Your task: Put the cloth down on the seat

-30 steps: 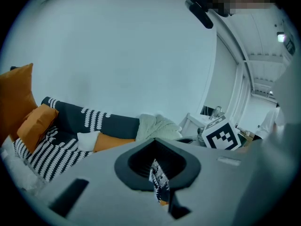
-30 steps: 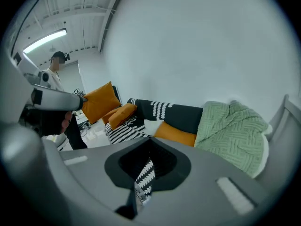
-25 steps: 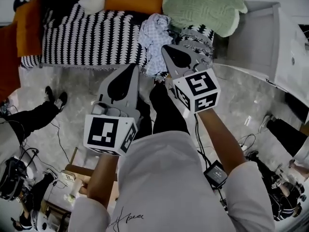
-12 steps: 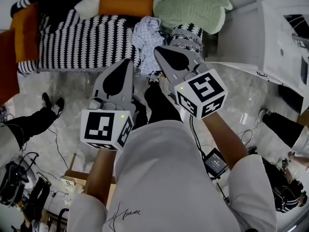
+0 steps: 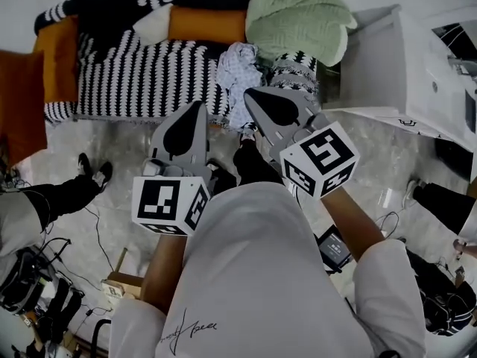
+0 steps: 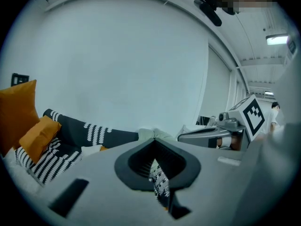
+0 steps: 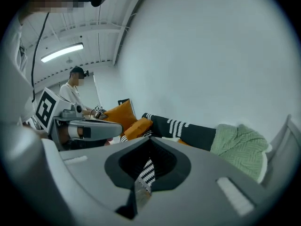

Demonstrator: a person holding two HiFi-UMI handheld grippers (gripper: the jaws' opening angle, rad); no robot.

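Observation:
A crumpled pale blue-and-white cloth (image 5: 237,67) lies on the front edge of the striped black-and-white sofa seat (image 5: 141,77), with nothing holding it. In the head view my left gripper (image 5: 197,109) hovers in front of the seat, left of the cloth, with its jaws together and empty. The tip of my right gripper (image 5: 251,94) sits just below the cloth, also shut and empty. Through the slit of the left gripper (image 6: 159,180) and of the right gripper (image 7: 141,182), only striped fabric shows in the gripper views.
A green knitted blanket (image 5: 298,13) and a fringed patterned throw (image 5: 296,69) lie right of the cloth. Orange cushions (image 5: 207,24) rest at the back. A white cabinet (image 5: 406,62) stands to the right. Another person's legs (image 5: 52,196), cables and a box (image 5: 123,282) are on the floor.
The head view has shifted slightly. Both grippers stay shut and empty in front of the sofa, and the cloth lies in the same spot on the seat.

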